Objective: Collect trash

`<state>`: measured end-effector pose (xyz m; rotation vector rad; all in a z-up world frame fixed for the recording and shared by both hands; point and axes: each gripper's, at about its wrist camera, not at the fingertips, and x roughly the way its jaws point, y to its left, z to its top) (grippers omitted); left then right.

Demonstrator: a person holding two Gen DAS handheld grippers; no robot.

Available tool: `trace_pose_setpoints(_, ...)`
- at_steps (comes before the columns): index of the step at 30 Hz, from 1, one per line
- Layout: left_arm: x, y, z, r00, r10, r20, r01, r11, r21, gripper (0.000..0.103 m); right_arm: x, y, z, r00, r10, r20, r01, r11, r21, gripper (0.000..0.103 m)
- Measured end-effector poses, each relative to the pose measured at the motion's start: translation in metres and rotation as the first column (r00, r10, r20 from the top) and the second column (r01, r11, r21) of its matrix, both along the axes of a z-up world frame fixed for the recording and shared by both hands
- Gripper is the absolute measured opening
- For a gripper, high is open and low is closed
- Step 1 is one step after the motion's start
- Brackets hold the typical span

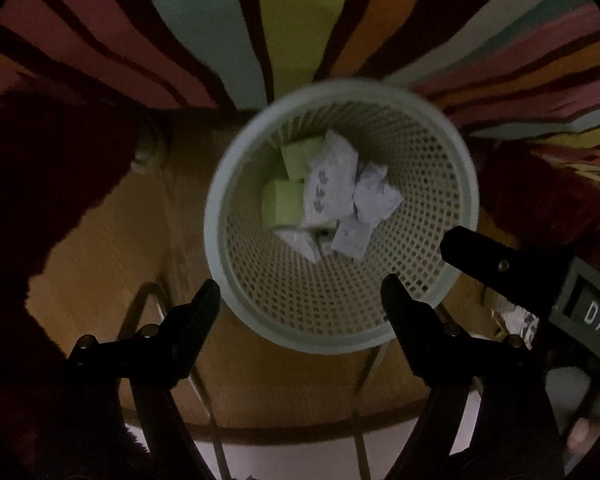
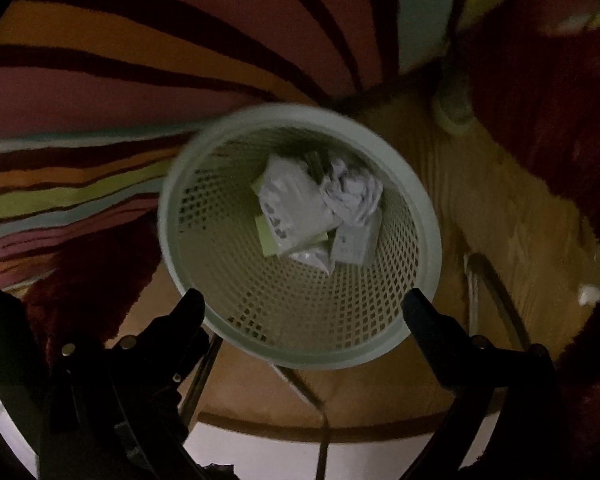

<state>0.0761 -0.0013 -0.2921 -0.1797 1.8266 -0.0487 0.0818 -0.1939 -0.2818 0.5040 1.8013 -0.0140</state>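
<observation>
A pale green mesh waste basket (image 1: 236,280) stands on the wooden floor; in the right wrist view its rim (image 2: 180,264) is just below me. Inside lie white crumpled wrappers (image 1: 330,188) and light green boxes (image 1: 282,204); the right wrist view shows the same wrappers (image 2: 292,208) and crumpled paper (image 2: 352,196). My left gripper (image 1: 300,288) is open and empty above the basket's near rim. My right gripper (image 2: 304,300) is open and empty above the basket too. A finger of the right gripper (image 1: 496,264) enters the left wrist view from the right.
A striped multicoloured rug (image 1: 300,20) lies beyond the basket. Dark red furry cushions (image 1: 40,184) sit on both sides. Thin metal legs (image 1: 204,392) and a round wooden edge show below. A crumpled foil-like scrap (image 1: 520,324) lies at the right on the floor.
</observation>
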Motion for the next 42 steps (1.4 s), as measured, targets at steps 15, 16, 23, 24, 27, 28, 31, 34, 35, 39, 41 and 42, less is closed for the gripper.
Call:
trace_pose_setpoints(15,0.007,0.018,0.08,0.958,-0.041,0.284,0.025,0.998,0.06,0.08,0.001,0.005,0.07,0.96,0.109,0.256,-0.094,0.993,-0.071,0.095)
trace_pose_setpoints(16,0.006,0.018,0.084,0.953,-0.047,0.3,0.028,0.997,0.066,0.08,0.001,0.005,0.076,0.954,0.116,0.276,-0.1,0.992,-0.074,0.095)
trace_pose_setpoints(23,-0.001,0.017,0.11,0.913,-0.101,0.395,0.066,0.993,0.102,0.08,-0.007,0.006,0.105,0.913,0.156,0.376,-0.115,0.985,-0.129,0.095)
trace_pose_setpoints(24,-0.002,0.016,0.112,0.908,-0.108,0.405,0.071,0.992,0.106,0.08,-0.008,0.005,0.11,0.905,0.163,0.392,-0.115,0.983,-0.141,0.095)
trace_pose_setpoints(27,-0.005,0.013,0.124,0.888,-0.12,0.444,0.078,0.991,0.112,0.08,-0.012,0.003,0.126,0.878,0.181,0.442,-0.109,0.977,-0.184,0.095)
trace_pose_setpoints(28,-0.006,0.013,0.129,0.879,-0.122,0.46,0.079,0.991,0.112,0.08,-0.014,0.002,0.132,0.866,0.186,0.464,-0.103,0.975,-0.199,0.095)
trace_pose_setpoints(31,-0.008,0.015,0.141,0.859,-0.122,0.498,0.074,0.991,0.115,0.08,-0.017,-0.001,0.151,0.832,0.196,0.518,-0.083,0.969,-0.232,0.095)
trace_pose_setpoints(34,-0.01,0.018,0.152,0.839,-0.117,0.532,0.064,0.991,0.116,0.08,-0.02,-0.004,0.166,0.803,0.213,0.557,-0.072,0.962,-0.264,0.095)
trace_pose_setpoints(35,-0.011,0.018,0.155,0.834,-0.115,0.539,0.061,0.991,0.116,0.08,-0.02,-0.004,0.17,0.793,0.219,0.569,-0.068,0.959,-0.274,0.095)
trace_pose_setpoints(39,-0.013,0.019,0.166,0.819,-0.105,0.564,0.052,0.993,0.11,0.08,-0.024,-0.003,0.185,0.758,0.236,0.607,-0.063,0.954,-0.293,0.095)
trace_pose_setpoints(41,-0.014,0.018,0.174,0.806,-0.107,0.583,0.05,0.992,0.113,0.08,-0.026,-0.002,0.195,0.736,0.248,0.63,-0.058,0.95,-0.306,0.095)
trace_pose_setpoints(42,-0.015,0.018,0.179,0.798,-0.107,0.593,0.05,0.992,0.112,0.08,-0.027,-0.001,0.2,0.721,0.254,0.645,-0.054,0.948,-0.313,0.095)
